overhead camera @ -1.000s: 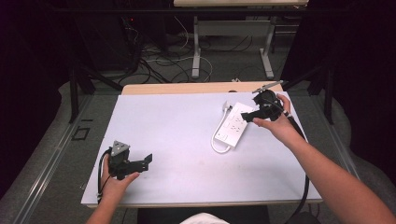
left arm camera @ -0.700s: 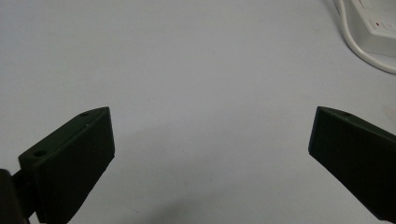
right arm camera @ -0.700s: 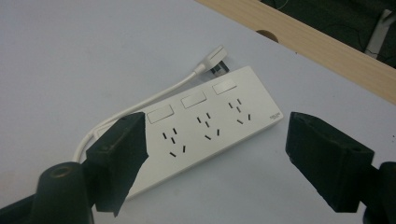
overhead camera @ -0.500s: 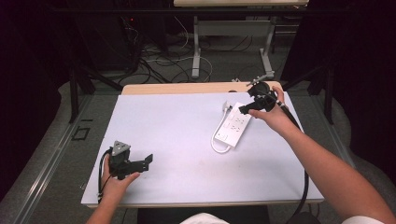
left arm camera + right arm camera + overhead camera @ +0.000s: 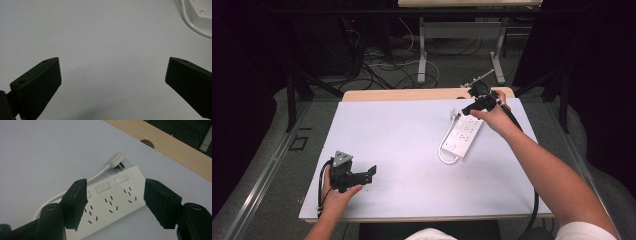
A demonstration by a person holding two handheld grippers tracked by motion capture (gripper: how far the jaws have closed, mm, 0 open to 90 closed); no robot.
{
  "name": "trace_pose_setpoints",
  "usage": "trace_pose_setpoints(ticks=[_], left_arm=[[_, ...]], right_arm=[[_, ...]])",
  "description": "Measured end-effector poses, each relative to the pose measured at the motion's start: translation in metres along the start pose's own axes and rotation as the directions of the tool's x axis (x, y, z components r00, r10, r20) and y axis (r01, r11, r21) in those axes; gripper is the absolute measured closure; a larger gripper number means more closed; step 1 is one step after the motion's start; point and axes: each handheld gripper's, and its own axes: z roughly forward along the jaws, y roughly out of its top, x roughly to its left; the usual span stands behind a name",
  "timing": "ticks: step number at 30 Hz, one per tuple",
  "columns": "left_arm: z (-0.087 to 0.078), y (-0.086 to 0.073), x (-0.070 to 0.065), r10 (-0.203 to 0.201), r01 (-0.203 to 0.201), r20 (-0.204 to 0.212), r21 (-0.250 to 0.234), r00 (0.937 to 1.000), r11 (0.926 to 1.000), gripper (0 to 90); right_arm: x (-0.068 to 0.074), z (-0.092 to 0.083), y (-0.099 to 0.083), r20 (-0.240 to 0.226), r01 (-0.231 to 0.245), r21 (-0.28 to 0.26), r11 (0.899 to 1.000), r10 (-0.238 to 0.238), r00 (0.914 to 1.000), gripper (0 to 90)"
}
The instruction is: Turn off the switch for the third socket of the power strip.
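Power strip (image 5: 463, 134) lies at the table's (image 5: 402, 130) far right. My right claw (image 5: 115, 202) hovers above it, wide open and empty, probably lining up a grab. Left claw (image 5: 112, 85), open and empty, parked well clear.

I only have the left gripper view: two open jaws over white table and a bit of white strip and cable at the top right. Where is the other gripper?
Observer: The right gripper hangs over the far end of the power strip, near the table's far right corner.
Operator: Is it holding the strip?
Observer: No. In the right gripper view its jaws stand open above the strip's sockets, with nothing between them.
Operator: Where does that cable end?
Observer: It loops round the strip's near end, runs along its side and ends in a plug lying unplugged on the table by the strip's far end.
Operator: And my gripper?
Observer: The left gripper rests low at the near left of the table.
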Motion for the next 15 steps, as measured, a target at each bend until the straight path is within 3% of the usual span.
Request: trace_pose_setpoints(ticks=[9,11,15], left_arm=[[0.001,0.0,-0.001,0.009,-0.009,0.005,0.007,0.9999,0.9999,0.5],[0.001,0.0,-0.001,0.002,-0.002,0.003,0.002,1.0,1.0,0.5],[0.002,0.0,-0.001,0.003,-0.003,0.006,-0.001,1.0,1.0,0.5]], right_arm=[[-0.007,0.015,0.011,-0.001,-0.064,0.01,0.998,0.064,0.998,40.2],[-0.012,0.02,0.013,-0.002,-0.107,0.004,0.994,0.107,0.9942,40.6],[-0.016,0.025,0.014,-0.001,-0.146,0.012,0.989,0.146,0.9893,41.4]])
